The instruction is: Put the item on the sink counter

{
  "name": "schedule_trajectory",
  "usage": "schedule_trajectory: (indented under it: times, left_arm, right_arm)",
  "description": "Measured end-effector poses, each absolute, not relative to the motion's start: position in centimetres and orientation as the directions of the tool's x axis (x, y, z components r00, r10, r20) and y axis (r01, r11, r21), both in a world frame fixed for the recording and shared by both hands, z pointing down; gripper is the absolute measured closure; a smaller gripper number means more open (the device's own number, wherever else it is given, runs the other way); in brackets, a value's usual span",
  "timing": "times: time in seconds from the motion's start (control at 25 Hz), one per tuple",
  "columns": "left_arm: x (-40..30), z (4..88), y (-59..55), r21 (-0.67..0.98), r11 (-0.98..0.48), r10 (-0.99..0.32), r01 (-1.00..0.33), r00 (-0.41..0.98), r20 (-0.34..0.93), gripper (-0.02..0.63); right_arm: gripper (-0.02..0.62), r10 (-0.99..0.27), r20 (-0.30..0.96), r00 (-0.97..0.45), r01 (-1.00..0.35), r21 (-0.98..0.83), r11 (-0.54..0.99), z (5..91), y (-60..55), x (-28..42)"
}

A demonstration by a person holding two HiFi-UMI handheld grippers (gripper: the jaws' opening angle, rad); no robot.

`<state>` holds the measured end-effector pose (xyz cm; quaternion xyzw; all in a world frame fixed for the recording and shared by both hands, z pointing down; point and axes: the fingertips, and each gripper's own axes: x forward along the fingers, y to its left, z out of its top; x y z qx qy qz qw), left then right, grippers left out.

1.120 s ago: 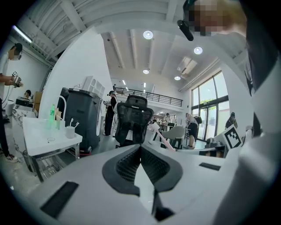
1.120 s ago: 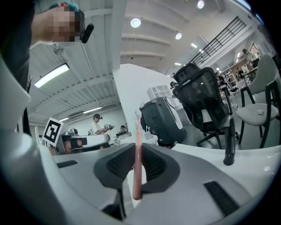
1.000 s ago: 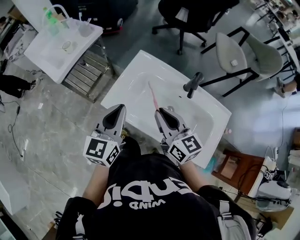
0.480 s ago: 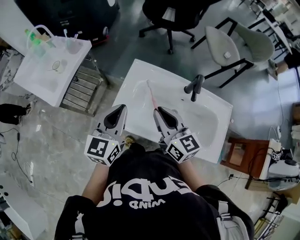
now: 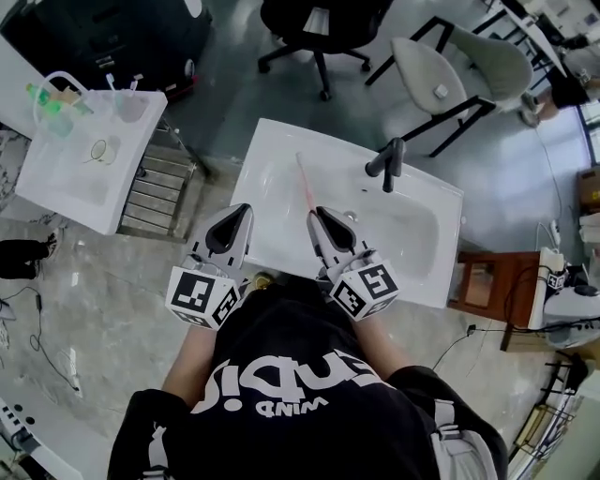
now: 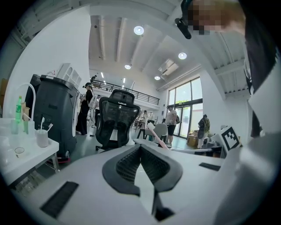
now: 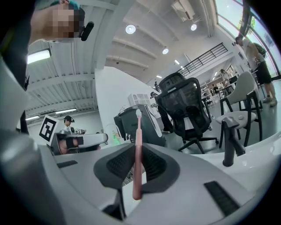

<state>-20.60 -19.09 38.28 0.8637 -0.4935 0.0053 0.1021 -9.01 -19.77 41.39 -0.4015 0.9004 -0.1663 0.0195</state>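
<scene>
A white sink counter with a black faucet stands right in front of me. My right gripper is shut on a pink toothbrush by its handle end. The brush sticks out forward over the left part of the basin, its head clear of the surface. In the right gripper view the toothbrush rises between the pads of the right gripper, with the faucet at the right. My left gripper hovers at the counter's near left edge; in its own view the left gripper is shut with nothing in it.
A second white sink with a cup and a green bottle stands at the left, beside a metal rack. A black office chair and grey chairs stand behind the counter. A wooden stool is at the right.
The view has swung round, so the sink counter now lies squarer in front of both grippers. The toothbrush stays clamped in the right gripper, and both grippers keep their spacing.
</scene>
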Motion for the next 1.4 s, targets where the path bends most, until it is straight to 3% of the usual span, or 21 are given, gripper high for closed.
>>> schedule_trajectory:
  times: [1.0, 1.4]
  left_arm:
    - [-22.7, 38.6, -20.4, 0.183, -0.469, -0.864, -0.864, 0.491, 0.107, 0.586]
    - [-23.3, 38.9, -21.7, 0.191, -0.484, -0.855, -0.854, 0.508, 0.105, 0.586]
  right_arm:
    - [0.534, -0.699, 0.162, -0.697, -0.709, -0.306, 0.635, 44.1, -23.9, -13.2]
    - [0.534, -0.710, 0.261, -0.654, -0.754, -0.293, 0.587, 48.2, -27.2, -14.1]
